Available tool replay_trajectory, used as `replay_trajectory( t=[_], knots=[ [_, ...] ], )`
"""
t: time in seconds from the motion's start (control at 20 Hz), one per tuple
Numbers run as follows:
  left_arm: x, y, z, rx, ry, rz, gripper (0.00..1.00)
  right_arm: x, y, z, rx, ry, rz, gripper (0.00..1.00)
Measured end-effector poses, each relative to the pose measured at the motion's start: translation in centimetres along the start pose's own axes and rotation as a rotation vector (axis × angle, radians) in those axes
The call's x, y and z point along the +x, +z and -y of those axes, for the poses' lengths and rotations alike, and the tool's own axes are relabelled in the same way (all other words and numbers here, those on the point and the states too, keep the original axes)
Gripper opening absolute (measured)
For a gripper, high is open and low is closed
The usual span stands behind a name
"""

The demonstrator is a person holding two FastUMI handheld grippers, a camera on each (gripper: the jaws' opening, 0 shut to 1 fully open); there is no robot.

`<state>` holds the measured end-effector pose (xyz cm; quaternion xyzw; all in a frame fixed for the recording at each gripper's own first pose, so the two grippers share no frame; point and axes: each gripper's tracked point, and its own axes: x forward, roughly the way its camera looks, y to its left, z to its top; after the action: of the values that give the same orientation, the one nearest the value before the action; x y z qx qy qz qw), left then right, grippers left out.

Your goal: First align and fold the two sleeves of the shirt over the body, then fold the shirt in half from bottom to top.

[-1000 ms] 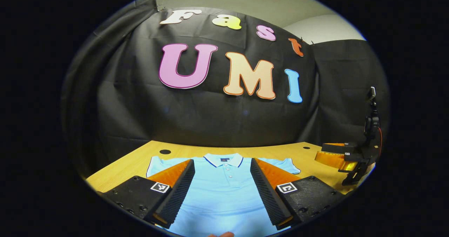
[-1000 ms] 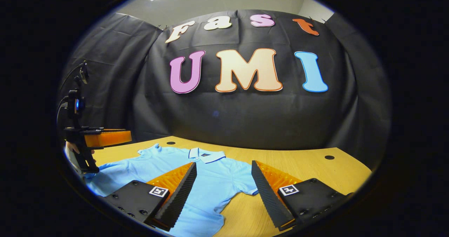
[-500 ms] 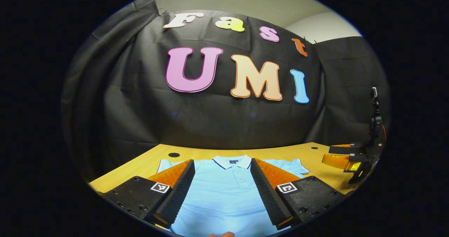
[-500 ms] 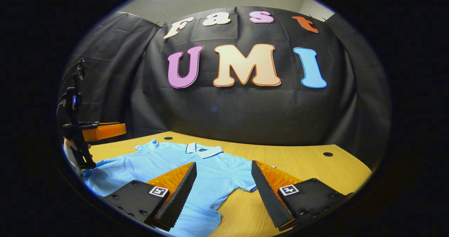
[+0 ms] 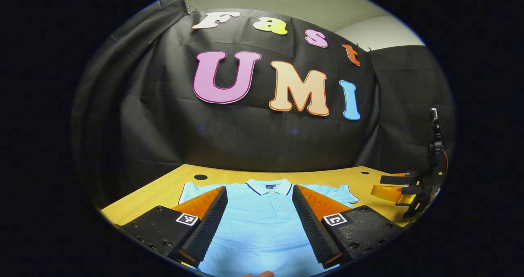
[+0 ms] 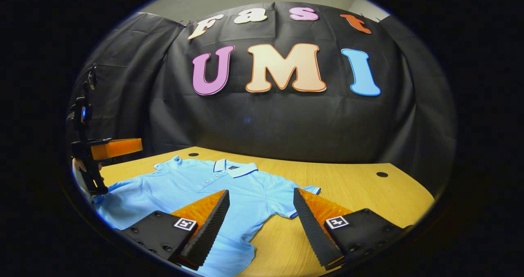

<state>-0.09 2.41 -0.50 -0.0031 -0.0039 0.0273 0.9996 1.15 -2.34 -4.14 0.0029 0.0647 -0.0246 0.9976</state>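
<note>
Wooden tabletop [image 6: 348,187] carries the flat shirt [image 5: 262,223]; both my grippers, left gripper [image 5: 260,223] and right gripper [image 6: 262,223], hover spread apart, its right sleeve [image 6: 292,197] at twelve o'clock, ready to fold.

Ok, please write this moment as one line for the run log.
stage: before first sleeve fold | shirt: flat on table, sleeves unfolded | left tongs: open above shirt body | right tongs: open near right sleeve

A wooden table [image 6: 352,182] with small dark holes [image 6: 382,174] stands before black cloth [image 6: 286,125].

The shirt [image 5: 262,228] hem is cut off at the left gripper view's bottom edge.
</note>
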Motion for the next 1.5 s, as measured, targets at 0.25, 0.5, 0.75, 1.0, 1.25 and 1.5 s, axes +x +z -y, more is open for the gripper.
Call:
replay_trajectory(
  t=[0.25,0.5,0.75,1.0,1.25,1.5],
  knots=[
    [-0.3,0.1,0.3,-0.031,-0.034,0.004,0.95,3.2,-0.3,3.0,0.026,-0.064,-0.122,0.98],
    [-0.1,0.0,0.4,-0.036,-0.035,-0.01,0.95,8.0,-0.1,4.3,-0.006,-0.084,-0.198,0.98],
    [-0.2,0.3,0.4,-0.066,-0.042,0.007,0.94,12.3,-2.1,6.7,0.039,-0.125,-0.311,0.98],
    [-0.2,0.1,0.4,-0.09,-0.043,-0.011,0.94,14.2,-6.3,8.7,0.065,-0.172,-0.432,0.98],
    [-0.2,-0.1,0.4,-0.091,-0.041,-0.02,0.94,14.7,-8.8,9.6,0.066,-0.2,-0.493,0.98],
    [-0.3,-0.1,0.3,-0.091,-0.039,-0.022,0.94,15.1,-9.1,9.5,0.089,-0.196,-0.495,0.97]
  ],
)
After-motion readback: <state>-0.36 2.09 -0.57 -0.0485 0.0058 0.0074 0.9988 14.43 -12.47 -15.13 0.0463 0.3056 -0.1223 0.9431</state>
